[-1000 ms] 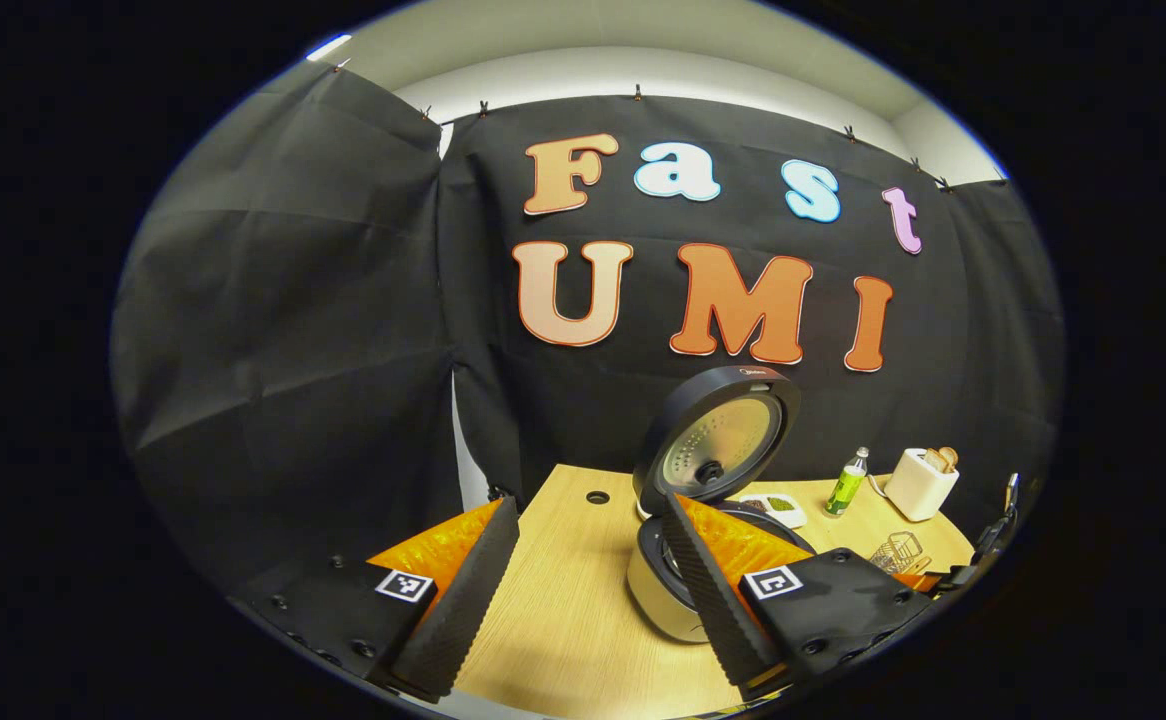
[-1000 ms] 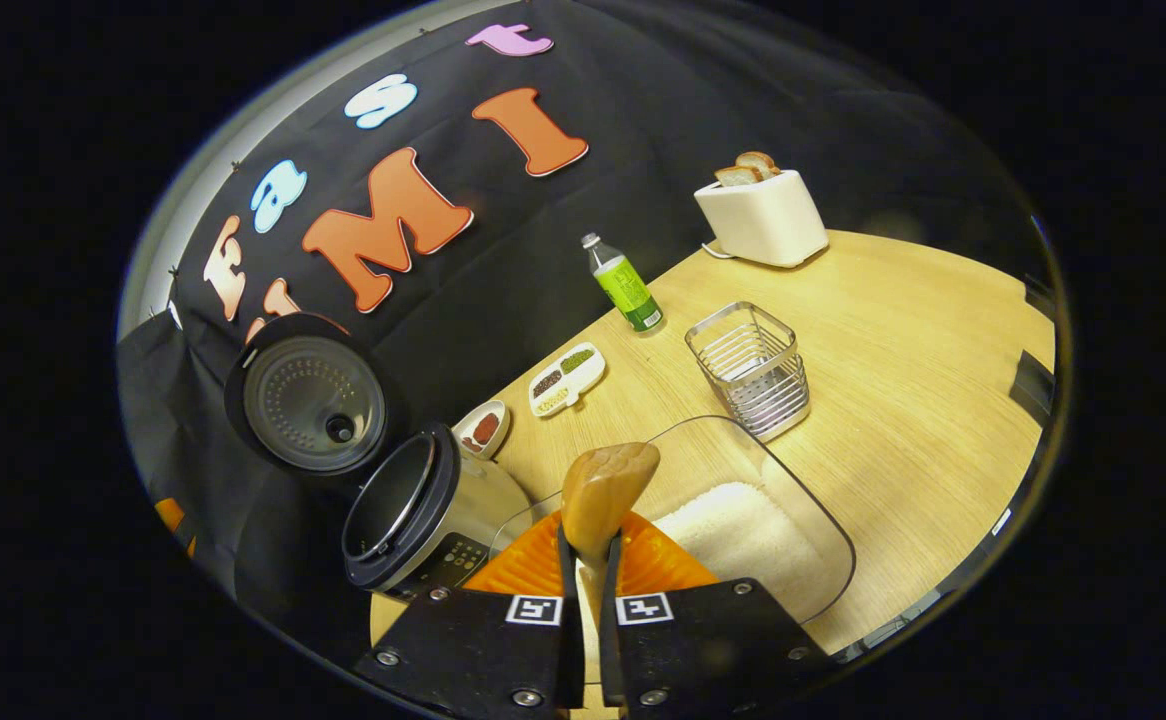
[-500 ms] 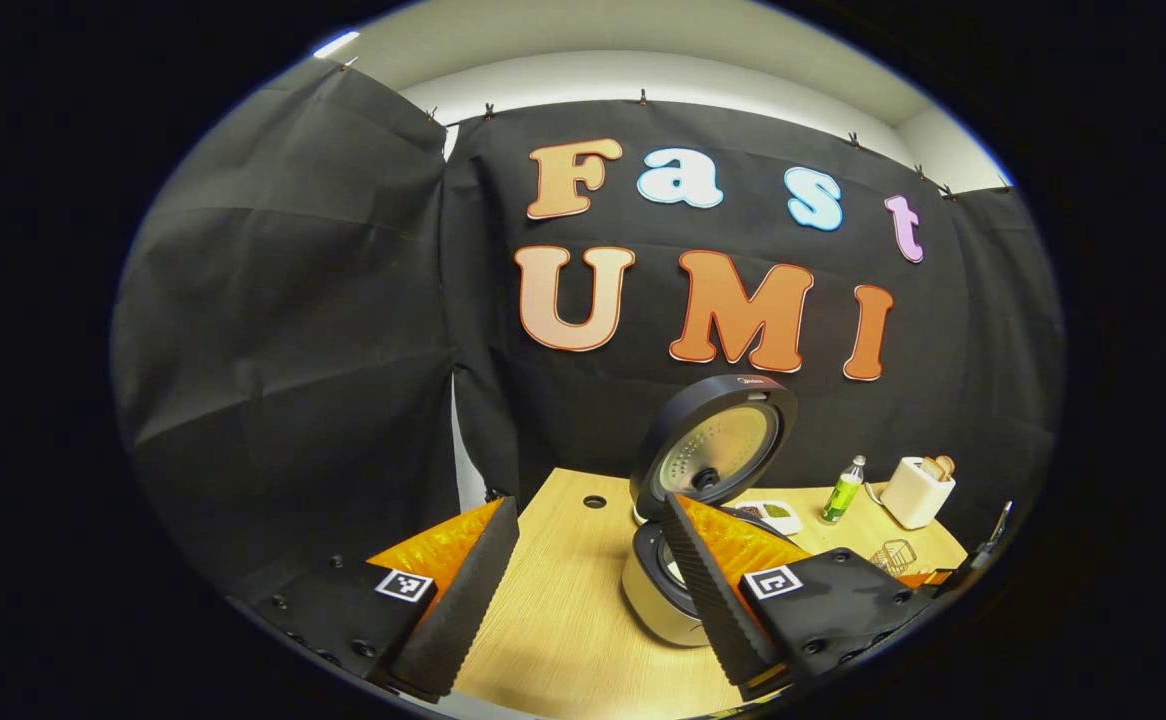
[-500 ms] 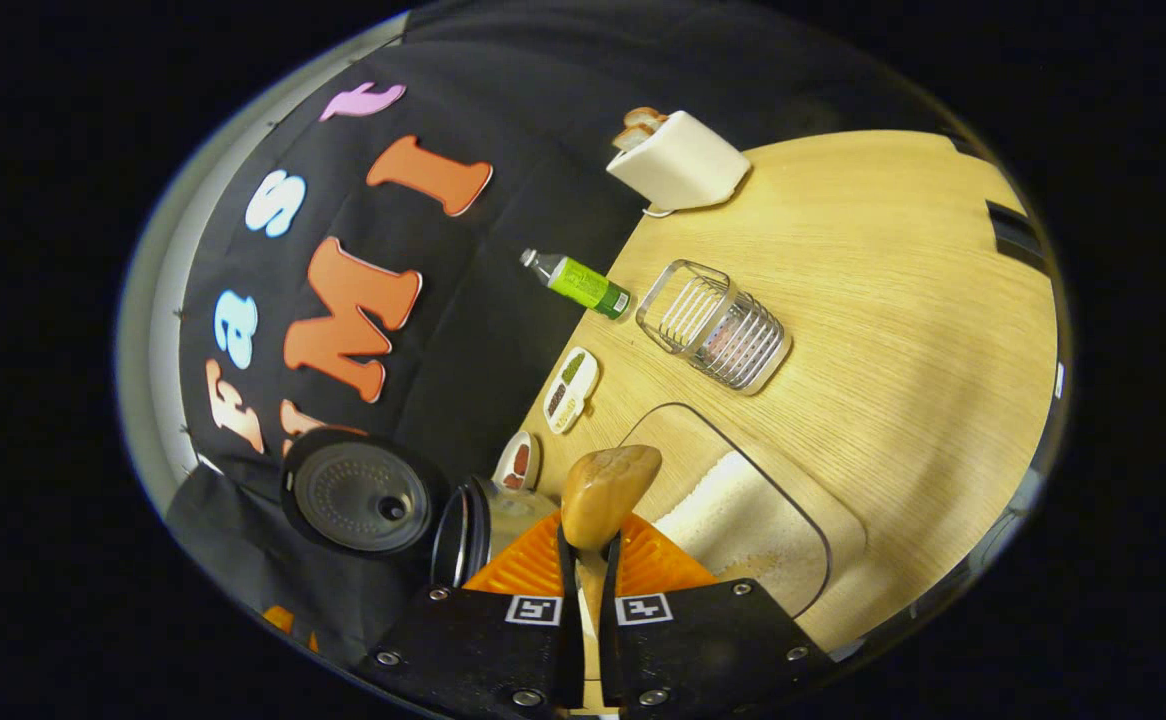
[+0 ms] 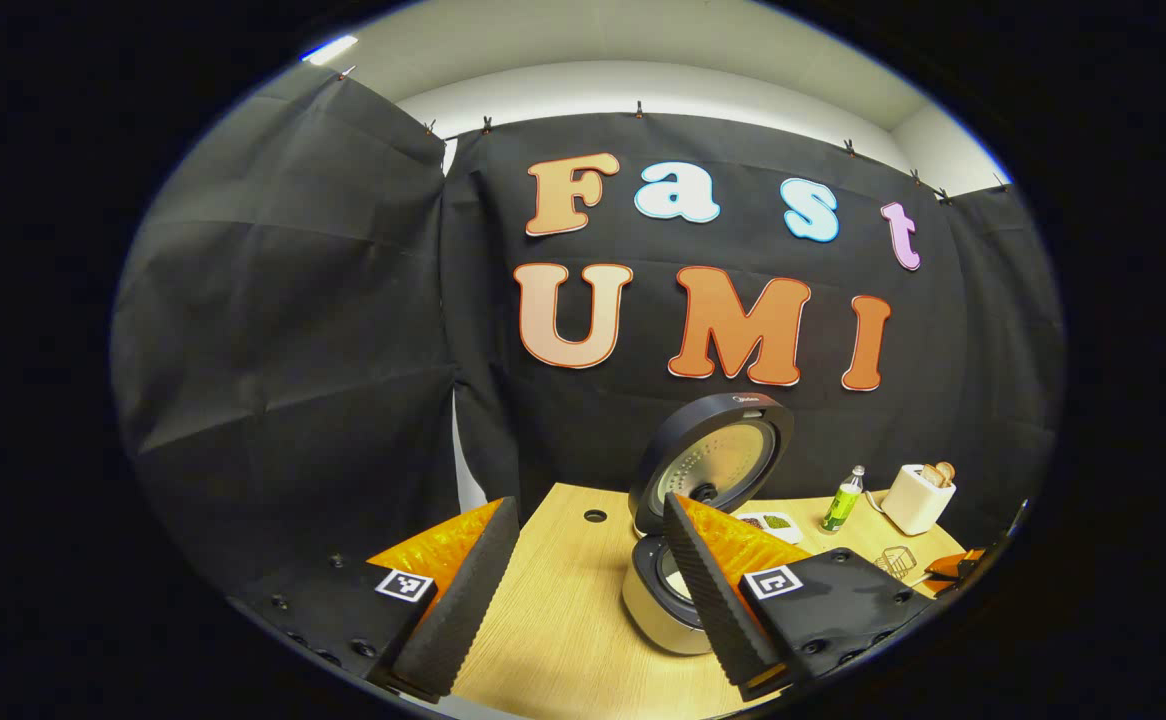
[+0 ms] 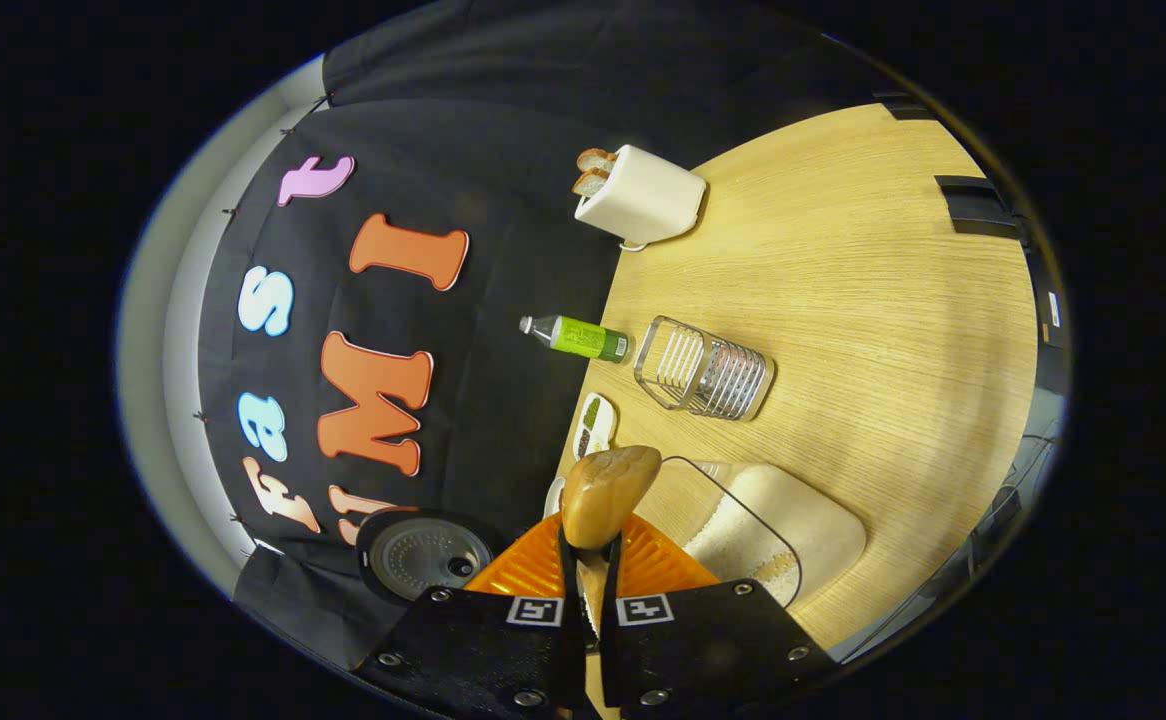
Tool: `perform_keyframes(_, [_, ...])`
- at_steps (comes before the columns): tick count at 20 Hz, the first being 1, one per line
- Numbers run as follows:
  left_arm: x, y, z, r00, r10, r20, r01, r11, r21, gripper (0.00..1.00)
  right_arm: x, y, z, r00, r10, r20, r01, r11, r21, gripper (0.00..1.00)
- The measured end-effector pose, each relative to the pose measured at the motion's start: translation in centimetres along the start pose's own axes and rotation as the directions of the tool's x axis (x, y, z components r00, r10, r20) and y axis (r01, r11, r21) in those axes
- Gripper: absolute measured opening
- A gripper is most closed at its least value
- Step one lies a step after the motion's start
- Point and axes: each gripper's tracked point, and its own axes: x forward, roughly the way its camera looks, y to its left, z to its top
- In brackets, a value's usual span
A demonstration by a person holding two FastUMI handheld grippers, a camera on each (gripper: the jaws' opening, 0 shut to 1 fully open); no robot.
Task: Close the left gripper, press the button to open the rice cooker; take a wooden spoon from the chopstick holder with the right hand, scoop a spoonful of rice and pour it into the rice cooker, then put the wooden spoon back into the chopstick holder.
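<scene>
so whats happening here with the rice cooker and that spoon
A person works two handheld tools. The right tool is shut on a wooden spoon, held above the glass rice container. The left tool hangs open near the rice cooker, whose lid is up. The wire chopstick holder stands empty.

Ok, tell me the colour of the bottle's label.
Bright green, on the bottle beside the wire holder; clearest in the right gripper view.

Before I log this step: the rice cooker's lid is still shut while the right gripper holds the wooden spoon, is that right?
Not quite: the rice cooker lid stands open, as the left gripper view shows. The rest holds: the right gripper is shut on the wooden spoon.
</scene>
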Motion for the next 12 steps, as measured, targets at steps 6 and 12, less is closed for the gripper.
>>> perform_keyframes(6, [-0.1,-0.3,0.7,1.0,-0.003,0.021,0.003,1.0,0.019,1.0,-1.1,5.1,1.0,0.998,0.06,-0.001,-0.06,0.998,0.019,0.05])
perform_keyframes(12, [-0.3,0.1,1.3,0.999,0.001,0.041,-0.001,1.0,0.002,1.0,-0.8,10.0,1.6,0.994,0.107,0.003,-0.107,0.994,0.025,0.05])
